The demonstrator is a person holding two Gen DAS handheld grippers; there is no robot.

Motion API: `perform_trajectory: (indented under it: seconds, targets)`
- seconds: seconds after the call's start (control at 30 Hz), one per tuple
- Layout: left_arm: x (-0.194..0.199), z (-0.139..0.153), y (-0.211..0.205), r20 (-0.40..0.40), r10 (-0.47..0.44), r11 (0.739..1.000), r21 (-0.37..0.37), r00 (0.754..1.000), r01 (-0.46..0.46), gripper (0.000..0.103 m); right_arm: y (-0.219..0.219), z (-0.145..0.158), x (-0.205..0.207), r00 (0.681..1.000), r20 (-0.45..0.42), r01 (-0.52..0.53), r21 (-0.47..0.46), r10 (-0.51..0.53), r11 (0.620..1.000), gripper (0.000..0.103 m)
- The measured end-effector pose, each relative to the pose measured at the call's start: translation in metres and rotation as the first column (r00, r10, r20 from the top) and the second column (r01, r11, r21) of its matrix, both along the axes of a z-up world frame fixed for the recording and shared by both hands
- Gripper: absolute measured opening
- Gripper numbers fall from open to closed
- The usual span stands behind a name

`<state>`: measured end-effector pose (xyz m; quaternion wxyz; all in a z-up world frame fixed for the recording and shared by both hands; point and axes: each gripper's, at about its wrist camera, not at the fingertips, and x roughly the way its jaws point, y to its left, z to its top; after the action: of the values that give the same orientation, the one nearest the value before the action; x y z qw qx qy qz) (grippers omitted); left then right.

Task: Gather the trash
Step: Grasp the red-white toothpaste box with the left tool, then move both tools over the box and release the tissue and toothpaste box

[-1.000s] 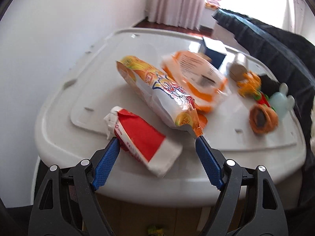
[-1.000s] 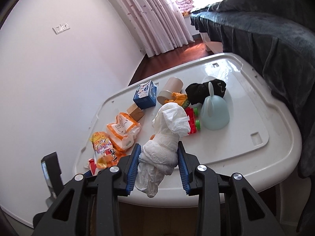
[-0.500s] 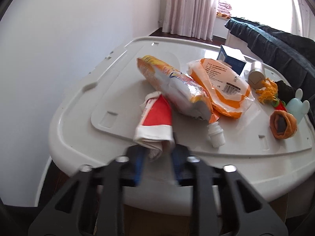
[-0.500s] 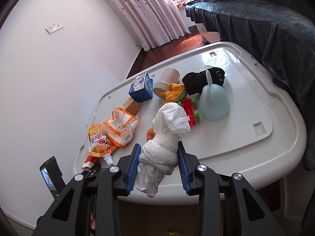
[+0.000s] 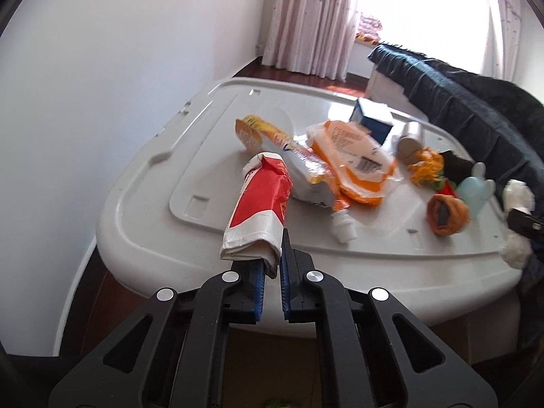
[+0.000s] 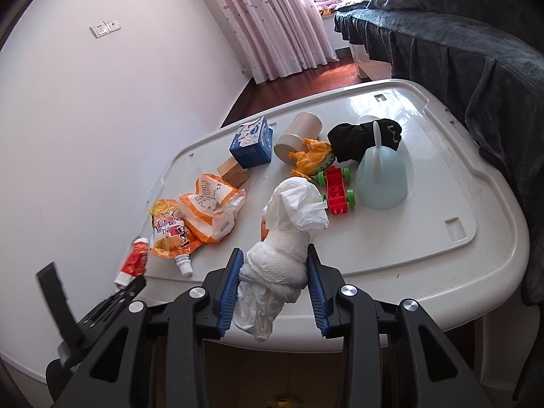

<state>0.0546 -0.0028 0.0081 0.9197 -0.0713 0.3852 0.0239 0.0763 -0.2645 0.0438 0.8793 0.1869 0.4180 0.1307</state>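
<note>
My left gripper (image 5: 271,255) is shut on the near end of a red and white wrapper (image 5: 261,204), held at the front left edge of the white plastic table (image 5: 142,183). The same wrapper (image 6: 134,261) and the left gripper (image 6: 127,292) show in the right wrist view. My right gripper (image 6: 273,272) is shut on a crumpled white tissue wad (image 6: 289,238) above the table's front edge. A yellow spout pouch (image 5: 289,156) and an orange and white bag (image 5: 353,159) lie on the table behind the wrapper.
On the table (image 6: 442,265) are a blue carton (image 6: 253,142), a wooden block (image 6: 233,173), a beige cup (image 6: 297,137), an orange toy (image 6: 311,158), a black sock (image 6: 360,139), a pale blue watering can (image 6: 382,176) and a red toy car (image 6: 336,190). A dark blanket (image 6: 476,44) hangs at right.
My left gripper went from open around the red and white wrapper to shut on its end, and the wrapper now points away from me. My right gripper kept its hold on the tissue.
</note>
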Motion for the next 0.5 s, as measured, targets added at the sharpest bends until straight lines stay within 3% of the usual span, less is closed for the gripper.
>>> perform_trajectory:
  seconds: [0.23, 0.5]
  targets:
    - [-0.050, 0.026, -0.018, 0.033, -0.100, 0.995, 0.022, 0.994, 0.099, 0.007, 0.006, 0.002, -0.006, 0.999, 0.014, -0.029, 0.000, 0.029, 1.000, 0.037]
    - [-0.091, 0.027, -0.042, 0.010, -0.158, 0.984, 0.078, 0.987, 0.157, 0.007, 0.023, 0.012, -0.046, 0.990, 0.108, -0.079, -0.068, 0.086, 0.995, 0.037]
